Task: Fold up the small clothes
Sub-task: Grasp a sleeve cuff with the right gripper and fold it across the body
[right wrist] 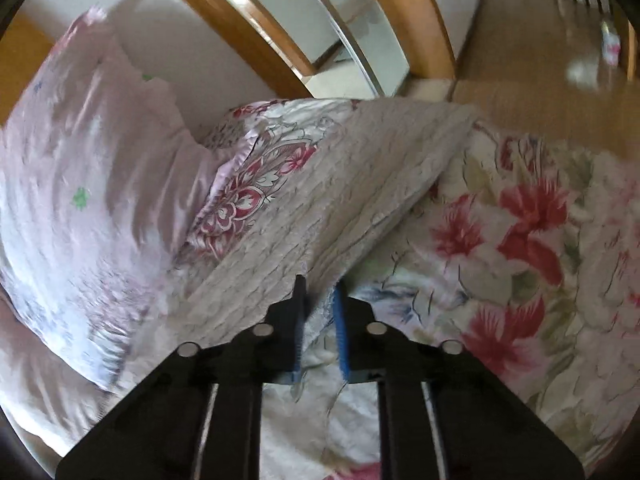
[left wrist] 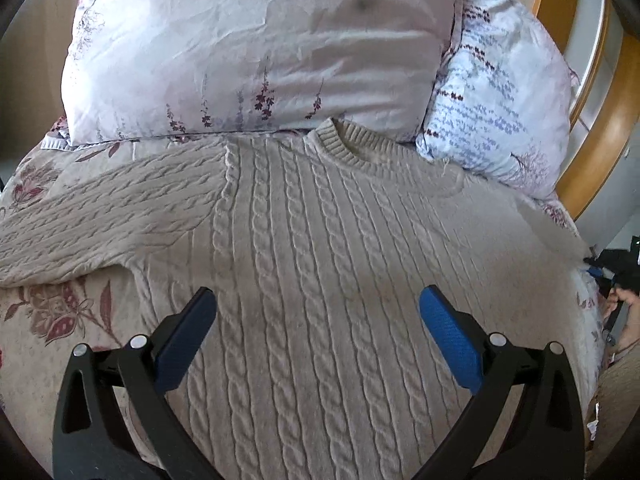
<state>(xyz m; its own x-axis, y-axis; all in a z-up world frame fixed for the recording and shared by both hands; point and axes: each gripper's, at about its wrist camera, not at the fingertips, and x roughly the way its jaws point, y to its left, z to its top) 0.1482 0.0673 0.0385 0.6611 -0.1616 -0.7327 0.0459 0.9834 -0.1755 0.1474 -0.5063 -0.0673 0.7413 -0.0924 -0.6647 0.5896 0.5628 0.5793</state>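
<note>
A cream cable-knit sweater [left wrist: 320,240] lies flat on the bed, collar [left wrist: 344,140] toward the pillows, left sleeve [left wrist: 100,216] spread out to the left. My left gripper [left wrist: 318,300] is open and empty, hovering over the sweater's lower body. In the right wrist view my right gripper [right wrist: 320,292] is nearly closed on the edge of the sweater's sleeve [right wrist: 360,184], which stretches away toward the upper right. This view is blurred.
A pale floral pillow [left wrist: 256,48] and a blue-patterned pillow [left wrist: 496,112] lie behind the collar. A floral bedsheet [left wrist: 60,312] covers the bed. A flowered quilt [right wrist: 520,232] lies at right. A wooden bed frame [left wrist: 592,152] and wooden floor [right wrist: 540,60] are beyond.
</note>
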